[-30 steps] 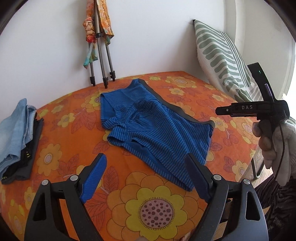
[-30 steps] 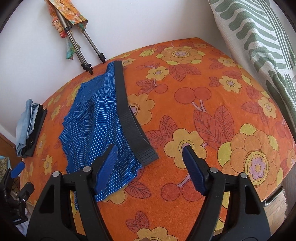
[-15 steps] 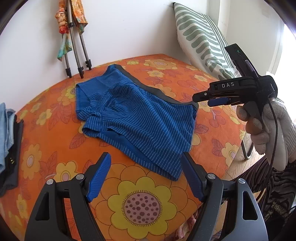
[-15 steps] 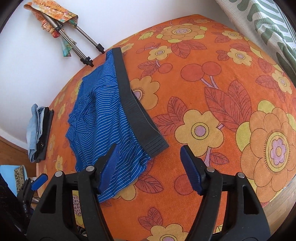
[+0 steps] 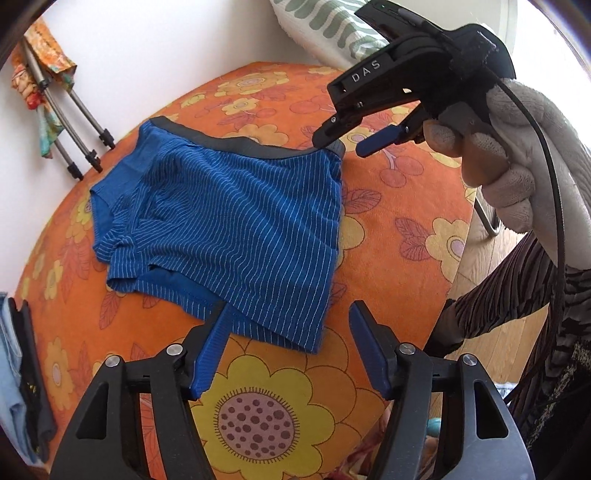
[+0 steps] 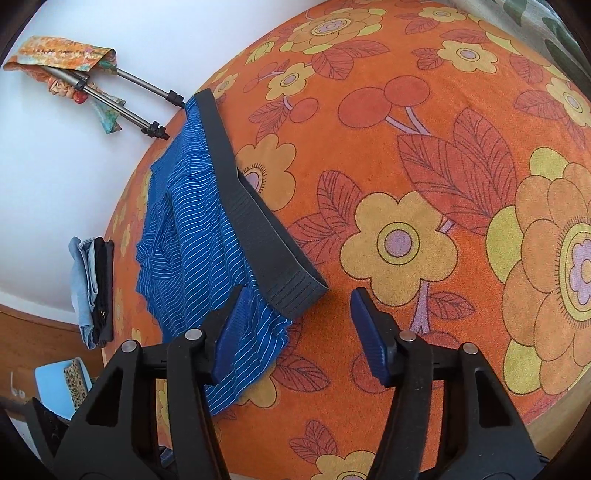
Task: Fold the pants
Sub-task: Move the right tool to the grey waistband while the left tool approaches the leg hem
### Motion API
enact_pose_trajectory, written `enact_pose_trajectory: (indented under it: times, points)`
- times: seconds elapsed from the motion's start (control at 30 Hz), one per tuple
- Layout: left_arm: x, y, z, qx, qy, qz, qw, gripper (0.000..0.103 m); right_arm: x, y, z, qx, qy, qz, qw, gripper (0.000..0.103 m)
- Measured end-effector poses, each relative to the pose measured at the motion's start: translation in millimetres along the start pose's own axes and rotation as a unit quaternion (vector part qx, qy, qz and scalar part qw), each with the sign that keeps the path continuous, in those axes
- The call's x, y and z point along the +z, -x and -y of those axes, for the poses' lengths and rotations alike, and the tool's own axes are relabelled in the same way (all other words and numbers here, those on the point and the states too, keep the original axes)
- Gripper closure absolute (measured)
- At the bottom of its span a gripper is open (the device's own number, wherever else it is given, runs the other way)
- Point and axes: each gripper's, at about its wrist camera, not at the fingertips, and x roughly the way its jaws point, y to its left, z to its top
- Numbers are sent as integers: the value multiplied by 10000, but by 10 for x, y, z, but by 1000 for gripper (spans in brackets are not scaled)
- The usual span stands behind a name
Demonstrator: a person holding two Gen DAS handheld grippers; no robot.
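Blue pin-striped shorts [image 5: 229, 221] with a dark grey waistband [image 6: 258, 236] lie flat on the orange flowered bed cover [image 5: 388, 221]. My left gripper [image 5: 290, 332] points down at the near leg-hem corner. That corner lies between its closing jaws, and the pads do not press it. My right gripper [image 6: 299, 314] hovers over the near end of the waistband, its jaws closing too, with the corner between them but not pinched. In the left wrist view the right gripper [image 5: 341, 146] is held by a gloved hand [image 5: 517, 147] and its tips are at the waistband corner.
A folded stack of jeans and dark clothes [image 6: 92, 288] lies at the far left edge of the bed. Tripod legs with a colourful cloth [image 5: 74, 122] lean on the white wall. A green-patterned pillow [image 5: 325, 22] stands at the back. Wooden floor [image 5: 491, 266] lies beyond the bed's right edge.
Both grippers have sunk closer to the shorts and rolled, and their jaws have narrowed. The hem corner and the waistband corner now sit between the fingers.
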Motion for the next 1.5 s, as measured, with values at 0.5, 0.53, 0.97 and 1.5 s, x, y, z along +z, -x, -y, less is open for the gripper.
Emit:
enact_pose_trajectory:
  times: [0.5, 0.53, 0.97, 1.5]
  points:
    - [7, -160, -83, 237, 61, -33, 9997, 95, 59, -32, -15, 221, -104, -31, 9997, 88]
    - [12, -126, -107, 219, 134, 19, 9997, 95, 64, -2, -21, 191, -83, 28, 9998, 88]
    - [0, -98, -99, -297, 223, -28, 9993, 98, 111, 133, 106, -199, -101, 212, 9995, 87]
    - [310, 528, -1708, 463, 1528, 911, 9830, 61, 830, 601, -783, -179, 1779, 1159, 9770, 57]
